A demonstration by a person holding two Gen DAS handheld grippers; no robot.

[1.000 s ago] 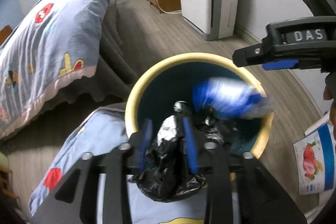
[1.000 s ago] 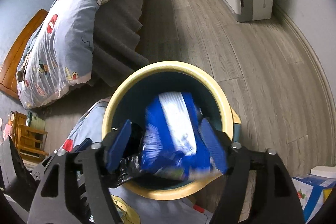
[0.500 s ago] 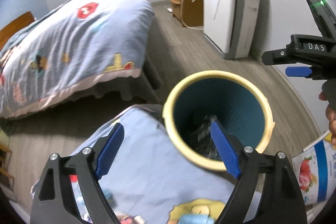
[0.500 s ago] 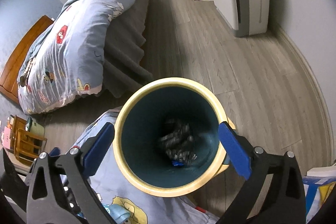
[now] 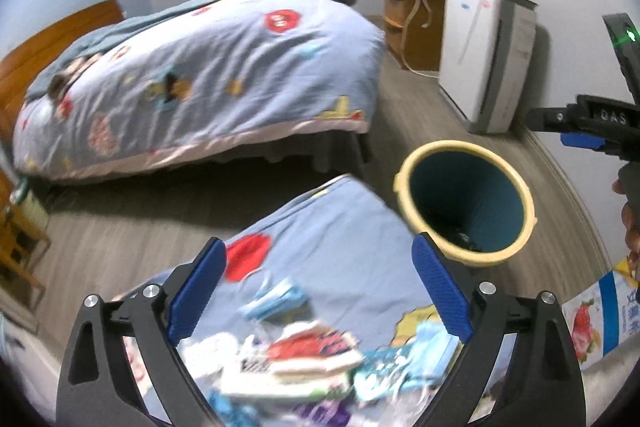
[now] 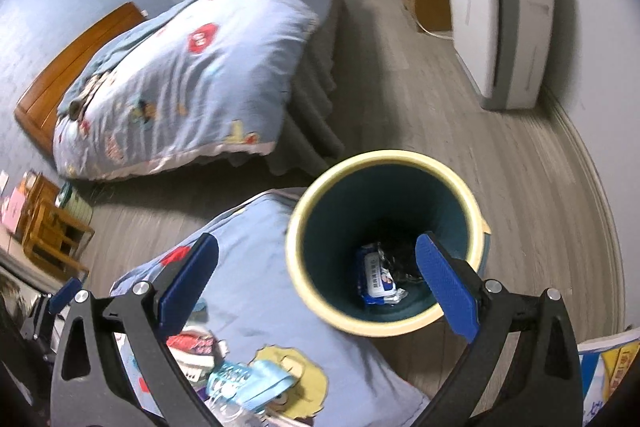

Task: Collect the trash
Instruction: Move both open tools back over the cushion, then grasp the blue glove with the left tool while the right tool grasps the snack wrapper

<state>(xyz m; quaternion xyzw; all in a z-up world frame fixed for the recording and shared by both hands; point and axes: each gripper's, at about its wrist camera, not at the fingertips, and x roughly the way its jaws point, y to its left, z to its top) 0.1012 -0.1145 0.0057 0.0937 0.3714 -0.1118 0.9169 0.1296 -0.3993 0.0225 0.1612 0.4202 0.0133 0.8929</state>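
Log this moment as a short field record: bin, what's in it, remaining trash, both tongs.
bin: yellow-rimmed teal bin, upright on the floor beside the blue cloth
contents: blue wrapper and a black bag at the bottom
remaining trash: wrappers piled on the cloth
left tongs: jaws opening, nothing between them
right tongs: open, empty

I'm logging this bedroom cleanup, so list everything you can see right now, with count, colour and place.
Bin: one, cream rim, teal inside, on the floor beside the blue cloth.
Blue wrapper: one, blue and white, at the bottom of the bin, next to dark crumpled trash.
Blue cloth: one, light blue with cartoon prints, nearest the cameras.
Loose litter: several packets, mixed colours, blurred, piled on the cloth.
Bed: one, blue quilt, wooden headboard, behind the cloth.
White appliance: one, white and grey, against the wall.
Wooden cabinet: one, brown, beside the appliance.
Left gripper: black with blue pads, jaws opening, empty.
Right gripper: same, open, empty.
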